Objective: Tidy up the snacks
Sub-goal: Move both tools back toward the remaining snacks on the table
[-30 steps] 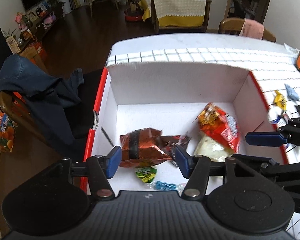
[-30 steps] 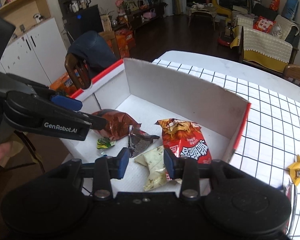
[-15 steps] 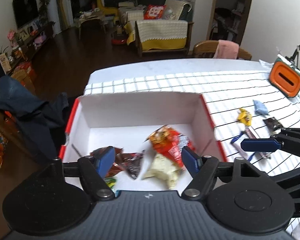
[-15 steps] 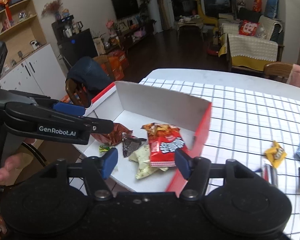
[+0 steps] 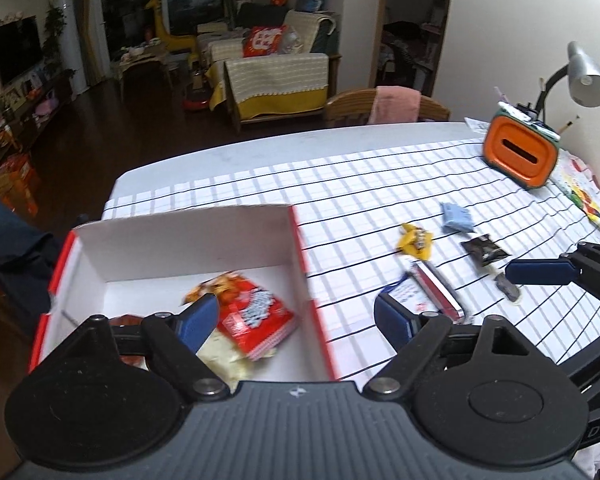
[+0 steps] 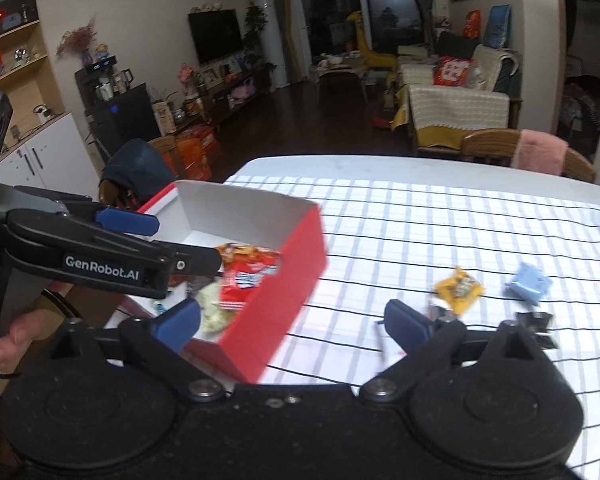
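Left gripper (image 5: pixel 296 316) has its jaws opening wide, nothing between them; it hangs over the box's (image 5: pixel 180 236) right wall. Right gripper (image 6: pixel 292 320) also opening, jaws empty, over the cloth just right of the box.

Step, as I read it: between drops, heading for the next loose snacks. Box sits at the table's (image 5: pixel 260 152) left edge with a red bag (image 5: pixel 252 316) and a pale bag (image 5: pixel 224 356) inside, near its front right corner. Loose on the checked cloth toward the right edge: yellow pack (image 5: pixel 416 240), blue pack (image 5: pixel 456 218), black pack (image 5: pixel 485 250), a red-white stick (image 5: pixel 436 286) and a small grey piece (image 5: pixel 508 288), all close together, none touching the box.

Next move likely calls for carrying an open gripper over to one loose pack, probably the stick or yellow pack as nearest, dropping the pads either side and closing. Thin flat wrappers, so the tips need to go low to the cloth.

Hard to see: left wrist view blurs the red bag and stick. Box's front left is hidden behind the left gripper body; a brown wrapper edge barely shows there. Right wrist view cuts off the black pack behind its own finger and clips the orange case (image 5: pixel 520 156) at the frame edge. Grey piece too small to identify.
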Demonstrator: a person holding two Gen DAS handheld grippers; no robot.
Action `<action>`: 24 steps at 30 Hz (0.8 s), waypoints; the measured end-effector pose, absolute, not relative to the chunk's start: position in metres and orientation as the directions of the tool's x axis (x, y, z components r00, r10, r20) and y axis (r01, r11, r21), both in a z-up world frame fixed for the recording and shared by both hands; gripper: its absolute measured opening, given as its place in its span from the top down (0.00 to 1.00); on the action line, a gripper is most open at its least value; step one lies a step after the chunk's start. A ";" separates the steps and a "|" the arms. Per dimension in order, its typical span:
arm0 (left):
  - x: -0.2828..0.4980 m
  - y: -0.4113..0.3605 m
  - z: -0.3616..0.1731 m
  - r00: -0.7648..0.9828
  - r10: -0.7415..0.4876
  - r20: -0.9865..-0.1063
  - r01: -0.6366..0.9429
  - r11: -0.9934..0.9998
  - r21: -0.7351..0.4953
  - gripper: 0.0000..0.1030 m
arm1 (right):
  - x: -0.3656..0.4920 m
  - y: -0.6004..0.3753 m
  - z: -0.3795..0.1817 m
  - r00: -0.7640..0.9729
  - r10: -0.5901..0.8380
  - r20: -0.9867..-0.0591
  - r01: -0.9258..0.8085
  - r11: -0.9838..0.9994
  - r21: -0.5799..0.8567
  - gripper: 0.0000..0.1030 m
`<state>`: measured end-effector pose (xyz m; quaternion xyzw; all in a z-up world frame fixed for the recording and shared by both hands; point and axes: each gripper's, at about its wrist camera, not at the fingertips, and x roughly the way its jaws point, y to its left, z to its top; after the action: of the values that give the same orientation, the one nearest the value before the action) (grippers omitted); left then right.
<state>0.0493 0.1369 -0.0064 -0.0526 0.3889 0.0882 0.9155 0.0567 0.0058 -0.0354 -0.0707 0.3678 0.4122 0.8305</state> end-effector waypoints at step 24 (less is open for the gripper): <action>0.159 -0.009 -0.066 0.595 0.111 -0.796 -0.194 0.981 -0.008 0.10 | 0.129 -0.147 -0.103 0.490 0.429 -0.759 -0.659 0.752 -0.001 0.00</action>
<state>0.1589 -0.0087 -0.0656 -0.0469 0.4416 0.0853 0.8919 0.1294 -0.1471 -0.1030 -0.1476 0.3909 0.3198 0.8504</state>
